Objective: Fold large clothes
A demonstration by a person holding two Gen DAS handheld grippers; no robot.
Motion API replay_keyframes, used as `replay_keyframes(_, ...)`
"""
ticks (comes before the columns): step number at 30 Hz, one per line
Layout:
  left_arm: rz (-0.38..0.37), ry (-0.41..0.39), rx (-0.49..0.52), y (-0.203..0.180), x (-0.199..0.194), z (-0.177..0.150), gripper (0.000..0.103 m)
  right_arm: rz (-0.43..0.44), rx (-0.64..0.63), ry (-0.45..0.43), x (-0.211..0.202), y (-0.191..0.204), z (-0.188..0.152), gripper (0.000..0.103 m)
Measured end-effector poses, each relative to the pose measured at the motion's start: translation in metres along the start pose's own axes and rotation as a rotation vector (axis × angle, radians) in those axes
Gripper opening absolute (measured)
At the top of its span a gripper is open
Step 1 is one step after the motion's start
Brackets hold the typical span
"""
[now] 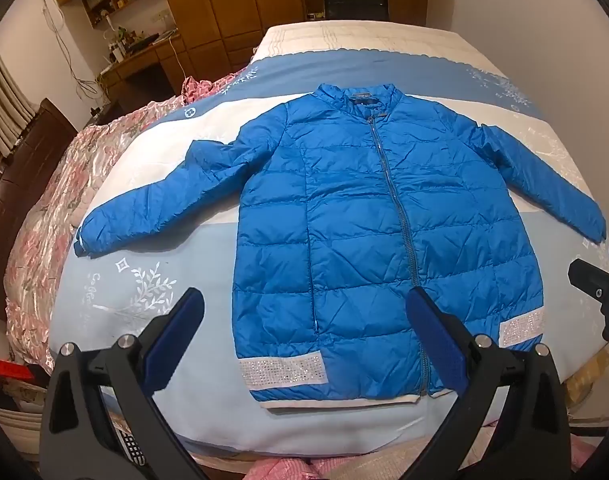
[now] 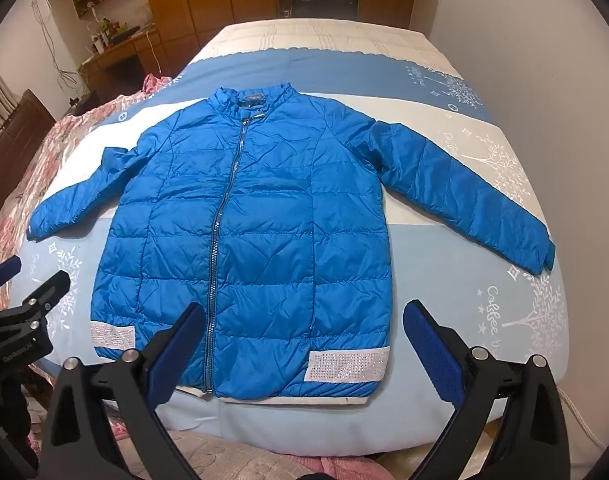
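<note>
Above the near edge of the bed (image 1: 224, 432), the left gripper (image 1: 304, 308) hangs with its 2 blue-padded fingers spread wide, holding nothing and touching nothing. The right gripper (image 2: 304, 322) hangs beside it, equally wide and empty; each one shows at the edge of the other's view.

The bed wears a cover banded in dark blue, white and pale blue, printed with white trees and leaves. A pink floral quilt (image 1: 36, 232) lies bunched along its left side. Beyond stand wooden wardrobes (image 1: 240, 4), a desk (image 1: 144, 60) under cluttered shelves, and a dark chair (image 1: 356, 4) at the far end.

The jacket (image 1: 344, 220) lies flat and face up in the middle of the bed, collar far, hem near. It is a bright blue quilted puffer, zipped to the neck, creased all over, with both sleeves spread out and slanting toward the near side. 2 white sparkly bands sit at the hem, 1 on each side of the zip (image 2: 224, 216).
</note>
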State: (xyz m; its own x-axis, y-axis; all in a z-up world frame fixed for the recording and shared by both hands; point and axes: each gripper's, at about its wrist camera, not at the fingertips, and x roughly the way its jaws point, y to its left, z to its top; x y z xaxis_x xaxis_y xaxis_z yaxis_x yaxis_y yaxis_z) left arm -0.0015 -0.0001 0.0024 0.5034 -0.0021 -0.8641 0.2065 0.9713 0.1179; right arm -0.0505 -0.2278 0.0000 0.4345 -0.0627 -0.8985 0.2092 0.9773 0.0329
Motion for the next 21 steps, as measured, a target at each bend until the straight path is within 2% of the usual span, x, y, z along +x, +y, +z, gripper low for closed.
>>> replay_keyframes(21,-0.001,0.005,0.005,-0.0008,0.0044,0.0007,0.100,0.001,0.004,0.005,0.0034,-0.0016,0.0000,0.099)
